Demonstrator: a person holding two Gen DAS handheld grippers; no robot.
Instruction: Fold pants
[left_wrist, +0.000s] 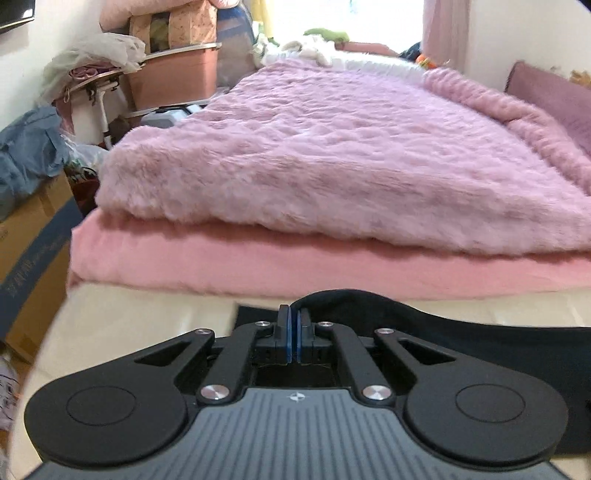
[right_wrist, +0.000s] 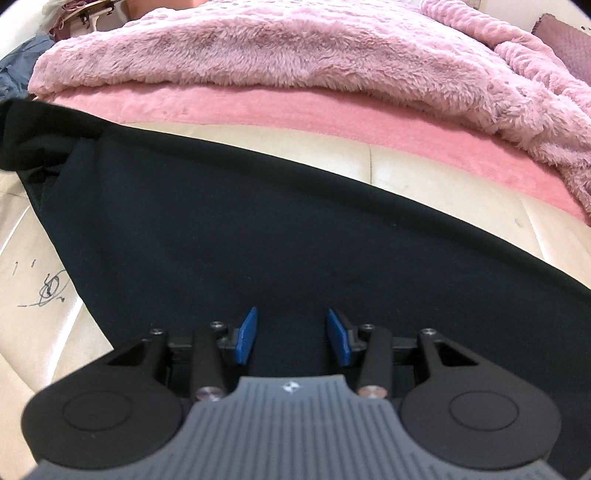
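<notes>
Pinching an edge of the pants is where I am: my left gripper has its jaws clenched tight, blue pads together, with a hump of the black cloth rising just past their tips, so I judge that a thin fold of hem or waistband is caught there, though the pads hide the cloth itself. My right gripper hangs just above the broad black panel with its jaws released, nothing pressed between them.

The pants lie on the cream mattress surface at the near end of the bed, their long axis running across both views, slanting from upper left down to lower right in the right wrist view. A bunched end sits at the far left there; which end is the waist I cannot tell.

I judge this the first fold. Next I need the right jaws down on a matching edge, then both hands carrying it over evenly.

Beyond lie the pink sheet and the fluffy pink blanket.
</notes>
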